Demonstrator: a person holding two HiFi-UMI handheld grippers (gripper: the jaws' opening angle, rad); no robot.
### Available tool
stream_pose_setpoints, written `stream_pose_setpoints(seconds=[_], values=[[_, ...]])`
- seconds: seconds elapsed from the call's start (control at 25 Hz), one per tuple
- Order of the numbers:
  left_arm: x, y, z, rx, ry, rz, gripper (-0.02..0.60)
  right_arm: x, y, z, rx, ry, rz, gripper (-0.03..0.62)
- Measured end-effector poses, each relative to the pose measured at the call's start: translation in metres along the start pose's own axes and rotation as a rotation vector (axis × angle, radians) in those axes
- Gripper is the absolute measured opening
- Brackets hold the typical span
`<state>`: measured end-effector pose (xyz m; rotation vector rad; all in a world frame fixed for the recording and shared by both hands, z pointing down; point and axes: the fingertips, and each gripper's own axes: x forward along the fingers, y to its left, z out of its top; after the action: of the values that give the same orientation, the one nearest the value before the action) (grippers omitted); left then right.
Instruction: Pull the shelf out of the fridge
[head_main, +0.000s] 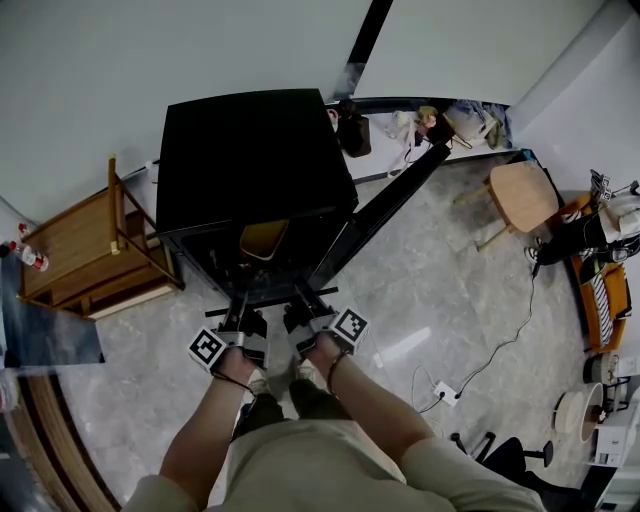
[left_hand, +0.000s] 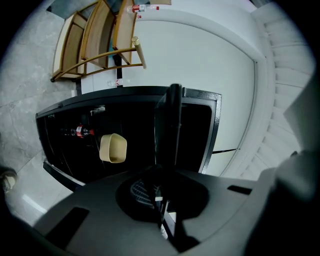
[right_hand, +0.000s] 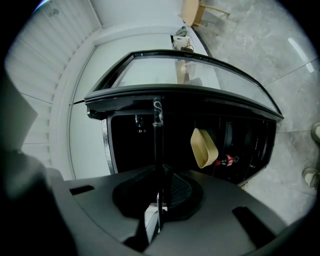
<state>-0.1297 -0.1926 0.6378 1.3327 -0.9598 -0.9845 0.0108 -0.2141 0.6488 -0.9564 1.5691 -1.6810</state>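
Observation:
A black fridge stands on the floor with its glass door swung open to the right. Its dark shelf sticks out of the front, with a tan bowl sitting on it. My left gripper and right gripper are side by side, both shut on the shelf's front edge. In the left gripper view the shelf runs edge-on from the shut left gripper, the bowl beside it. The right gripper view shows the shelf as a thin line gripped by the right gripper, next to the bowl.
A cola bottle lies deeper inside the fridge. A wooden rack stands left of the fridge, a wooden stool to the right. A power strip with cable lies on the floor at my right. The person's legs are directly below the grippers.

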Motion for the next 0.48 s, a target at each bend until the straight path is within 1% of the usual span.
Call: stream_pose_setpoints(seconds=[0.2, 0.48], values=[[-0.013, -0.004, -0.01, 0.0, -0.002, 0.005, 0.012, -0.016, 0.002, -0.003, 0.002, 0.015, 0.001, 0.003], [-0.033, -0.02, -0.022, 0.0, 0.009, -0.023, 0.014, -0.04, 0.01, -0.013, 0.027, 0.024, 0.009, 0.002]])
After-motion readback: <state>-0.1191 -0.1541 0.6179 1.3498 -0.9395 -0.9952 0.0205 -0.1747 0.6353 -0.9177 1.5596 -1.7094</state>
